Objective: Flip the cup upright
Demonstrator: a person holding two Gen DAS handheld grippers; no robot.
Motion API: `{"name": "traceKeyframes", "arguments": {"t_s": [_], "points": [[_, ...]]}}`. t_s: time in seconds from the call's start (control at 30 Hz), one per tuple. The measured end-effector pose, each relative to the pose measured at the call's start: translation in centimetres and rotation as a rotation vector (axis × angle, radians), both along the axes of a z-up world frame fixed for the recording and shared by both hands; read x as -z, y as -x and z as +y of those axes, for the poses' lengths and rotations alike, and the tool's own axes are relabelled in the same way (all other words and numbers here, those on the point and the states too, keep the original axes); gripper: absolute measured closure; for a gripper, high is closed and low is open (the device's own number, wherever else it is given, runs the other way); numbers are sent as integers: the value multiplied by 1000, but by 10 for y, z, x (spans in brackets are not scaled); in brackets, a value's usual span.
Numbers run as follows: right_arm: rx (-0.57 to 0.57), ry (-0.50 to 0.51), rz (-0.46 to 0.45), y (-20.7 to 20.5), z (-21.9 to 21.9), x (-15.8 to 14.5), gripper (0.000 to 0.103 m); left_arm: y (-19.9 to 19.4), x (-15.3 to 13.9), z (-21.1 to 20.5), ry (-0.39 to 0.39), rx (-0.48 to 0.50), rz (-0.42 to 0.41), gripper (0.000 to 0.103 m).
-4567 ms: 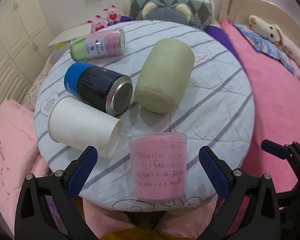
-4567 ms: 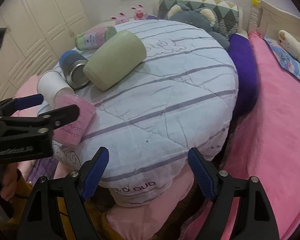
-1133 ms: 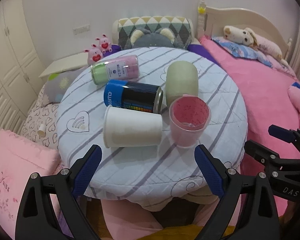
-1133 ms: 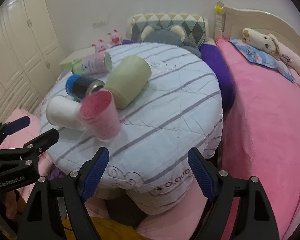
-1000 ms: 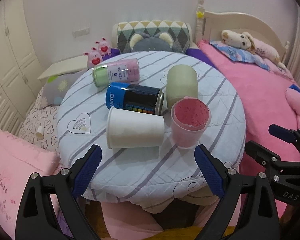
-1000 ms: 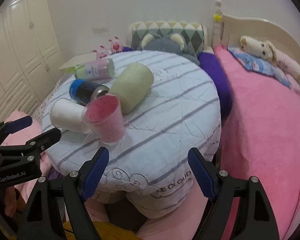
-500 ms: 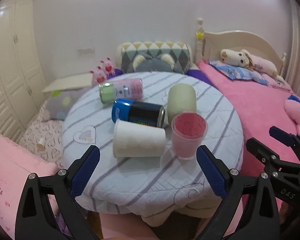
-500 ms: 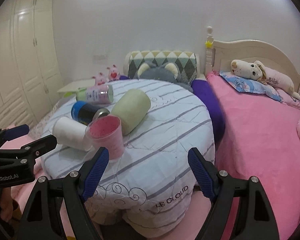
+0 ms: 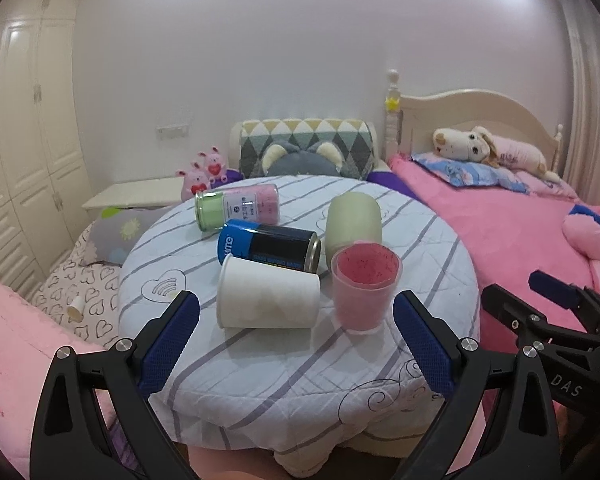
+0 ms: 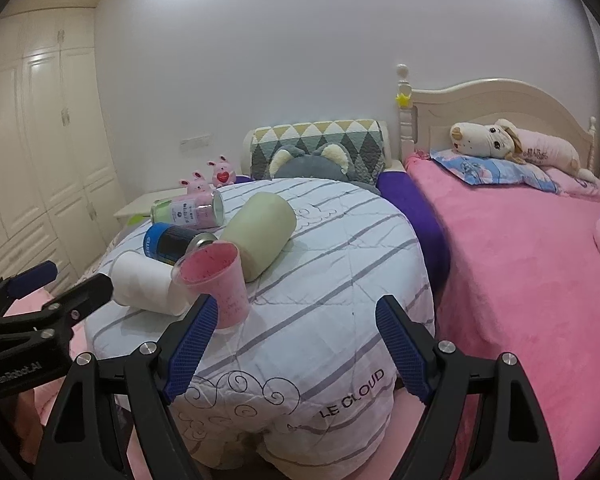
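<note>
A pink translucent cup (image 9: 365, 286) stands upright, mouth up, near the front of the round cushion table (image 9: 420, 240); it also shows in the right wrist view (image 10: 216, 284). A white paper cup (image 9: 266, 298) lies on its side to its left, also in the right wrist view (image 10: 146, 288). My left gripper (image 9: 296, 344) is open and empty, drawn back from the table's front edge. My right gripper (image 10: 296, 344) is open and empty, below the table's front right edge.
A blue-black can (image 9: 268, 245), a pink-green jar (image 9: 236, 206) and a pale green cup (image 9: 352, 220) lie on their sides behind. A pink bed (image 9: 500, 232) lies to the right, white wardrobes (image 9: 24, 152) to the left, pillows and plush toys (image 9: 304, 152) behind.
The pink cup, upside down 4.6 s ago, now stands mouth up. Over the last second both grippers have pulled back and tilted up, so the table looks farther away.
</note>
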State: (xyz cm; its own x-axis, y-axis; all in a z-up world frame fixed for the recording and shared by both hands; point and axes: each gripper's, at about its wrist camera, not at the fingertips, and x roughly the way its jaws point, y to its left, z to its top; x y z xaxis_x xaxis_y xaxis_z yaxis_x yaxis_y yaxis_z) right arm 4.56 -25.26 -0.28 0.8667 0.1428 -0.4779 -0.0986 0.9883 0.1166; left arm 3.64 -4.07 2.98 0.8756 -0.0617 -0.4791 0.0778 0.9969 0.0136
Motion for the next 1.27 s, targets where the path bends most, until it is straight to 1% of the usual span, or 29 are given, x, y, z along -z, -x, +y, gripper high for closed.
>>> {"name": "traceKeyframes", "arguments": {"t_s": [0.1, 0.27, 0.43, 0.93, 1.27], "points": [[2, -3, -3, 2, -1, 3, 20, 1, 2, 1, -3, -16, -20, 4], [2, 11, -22, 6, 0, 4, 20, 0, 5, 2, -5, -37, -25, 4], [6, 45, -67, 14, 5, 0, 20, 1, 6, 3, -2, -37, -36, 4], [2, 90, -47, 15, 14, -1, 20, 2, 5, -1, -29, -44, -47, 4], [8, 104, -28, 14, 15, 1, 20, 4, 6, -3, -24, -48, -45, 4]]}}
